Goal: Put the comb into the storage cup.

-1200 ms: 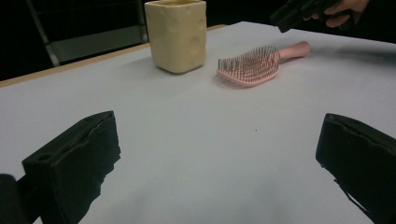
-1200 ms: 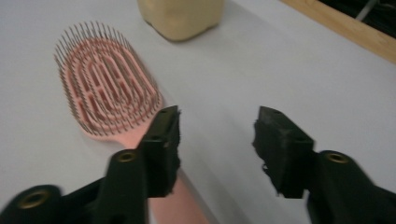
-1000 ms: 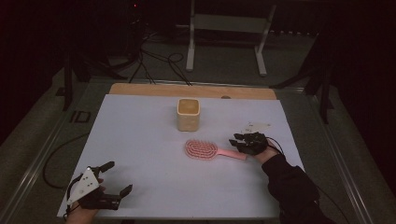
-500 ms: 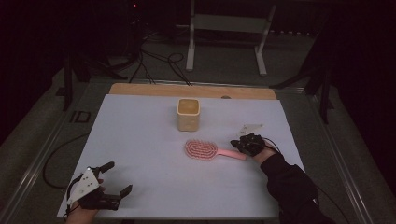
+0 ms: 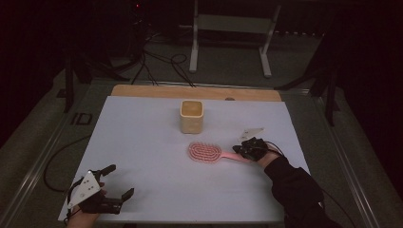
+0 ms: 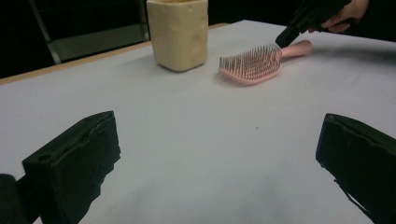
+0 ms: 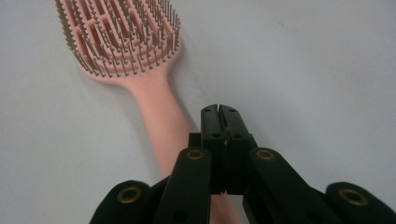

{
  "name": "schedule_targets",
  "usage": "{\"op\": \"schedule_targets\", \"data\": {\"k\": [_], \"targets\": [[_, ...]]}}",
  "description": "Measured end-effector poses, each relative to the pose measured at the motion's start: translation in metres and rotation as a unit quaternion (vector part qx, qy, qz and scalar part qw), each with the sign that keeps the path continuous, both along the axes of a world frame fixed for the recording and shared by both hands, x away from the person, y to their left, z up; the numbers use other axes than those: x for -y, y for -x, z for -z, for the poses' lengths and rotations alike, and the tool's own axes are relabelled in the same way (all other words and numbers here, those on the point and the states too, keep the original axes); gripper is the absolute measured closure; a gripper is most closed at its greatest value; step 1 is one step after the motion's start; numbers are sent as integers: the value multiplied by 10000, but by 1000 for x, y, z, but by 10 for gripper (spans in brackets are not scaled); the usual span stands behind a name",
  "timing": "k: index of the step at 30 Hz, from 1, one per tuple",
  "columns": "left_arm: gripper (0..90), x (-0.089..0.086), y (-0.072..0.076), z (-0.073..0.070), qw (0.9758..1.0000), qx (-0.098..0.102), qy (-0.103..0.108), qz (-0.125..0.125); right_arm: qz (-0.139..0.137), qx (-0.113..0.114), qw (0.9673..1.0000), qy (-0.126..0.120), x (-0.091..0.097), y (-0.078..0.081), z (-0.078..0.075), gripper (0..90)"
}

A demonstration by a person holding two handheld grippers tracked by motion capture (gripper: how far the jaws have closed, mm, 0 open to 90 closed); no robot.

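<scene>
Table (image 5: 142, 142): a white sheet covers most of the top, and a strip of bare wood shows along the far edge.
Hairbrush (image 5: 205, 152): pink, lying flat on the white sheet right of centre, bristles up. Its oval head points toward the person's left and its handle (image 7: 163, 126) runs toward the right gripper.
Cup (image 5: 192, 116): a pale yellow, square-sided container standing upright on the sheet, just beyond the brush head and apart from it.
Right gripper (image 5: 243, 149): held low over the handle end of the brush, with a grey three-cornered plate on top and a dark sleeve behind it. In the right gripper view its fingers (image 7: 212, 128) are pressed together with no gap between them, and their tips sit just beside the handle, on its right in that view. They grip nothing. In the left gripper view the closed tip hangs just above the handle near the brush head.
Left gripper (image 5: 116, 183): near the front left corner of the sheet, well apart from the brush and cup. Its fingers (image 6: 74, 158) are spread wide with bare sheet between them, and they hold nothing.
Floor beyond the table: dark, with cables and the legs of a metal stand.
</scene>
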State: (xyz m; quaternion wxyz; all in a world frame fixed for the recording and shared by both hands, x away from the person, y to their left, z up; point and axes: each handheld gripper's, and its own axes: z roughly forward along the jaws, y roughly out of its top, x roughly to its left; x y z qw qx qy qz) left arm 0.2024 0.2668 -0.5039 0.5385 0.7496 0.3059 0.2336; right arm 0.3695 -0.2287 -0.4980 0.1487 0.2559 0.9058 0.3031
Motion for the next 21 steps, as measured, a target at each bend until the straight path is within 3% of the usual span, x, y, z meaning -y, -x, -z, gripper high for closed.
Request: {"op": "schedule_targets", "data": {"k": [8, 21], "targets": [[0, -1, 1, -1, 10000, 45, 22, -29, -102, -134, 9998, 105, -5, 5, 8, 900], [0, -1, 3, -1, 10000, 51, 9, -45, -180, -94, 9998, 18, -7, 23, 3, 900]]}}
